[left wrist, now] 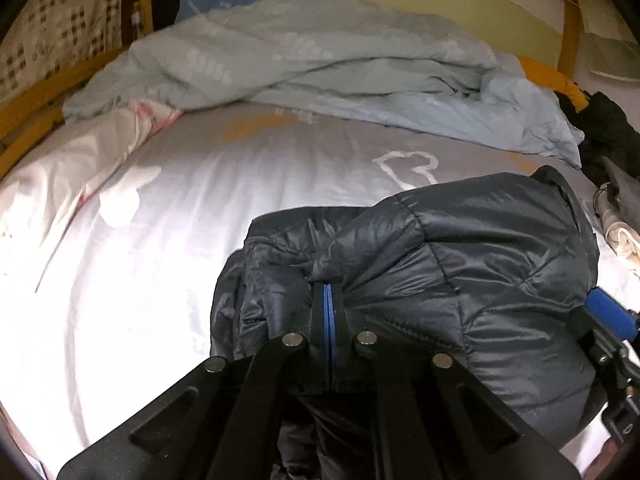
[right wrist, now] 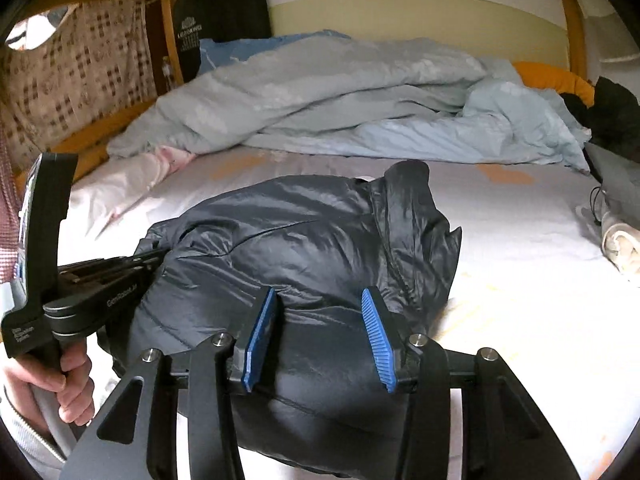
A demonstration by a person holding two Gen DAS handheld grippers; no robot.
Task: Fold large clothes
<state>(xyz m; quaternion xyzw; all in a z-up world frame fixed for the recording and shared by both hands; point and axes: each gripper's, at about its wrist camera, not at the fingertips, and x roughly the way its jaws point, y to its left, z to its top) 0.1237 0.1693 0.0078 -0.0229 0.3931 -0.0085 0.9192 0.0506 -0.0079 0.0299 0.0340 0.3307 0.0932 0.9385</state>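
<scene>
A dark grey quilted down jacket point(left wrist: 480, 260) point(right wrist: 300, 232) lies bunched on the white bed sheet point(left wrist: 140, 260), its collar toward the far side. My left gripper point(left wrist: 328, 290) is shut, and a puckered fold of the jacket's left edge is pinched at its tips. In the right wrist view the left gripper point(right wrist: 160, 254) enters from the left, held by a person's hand point(right wrist: 76, 384). My right gripper point(right wrist: 320, 320) hovers over the jacket's near side. Its blue pads point(right wrist: 260, 336) stand apart with padded fabric bulging below them. One right finger point(left wrist: 610, 314) shows at the left wrist view's right edge.
A crumpled light blue duvet point(right wrist: 320, 92) fills the far side of the bed. A pink and white cloth point(right wrist: 140, 176) lies at the left. Dark clothes point(right wrist: 616, 112) and a pale rolled item point(right wrist: 620, 244) sit at the right. A wooden bed frame point(right wrist: 576, 20) borders the mattress.
</scene>
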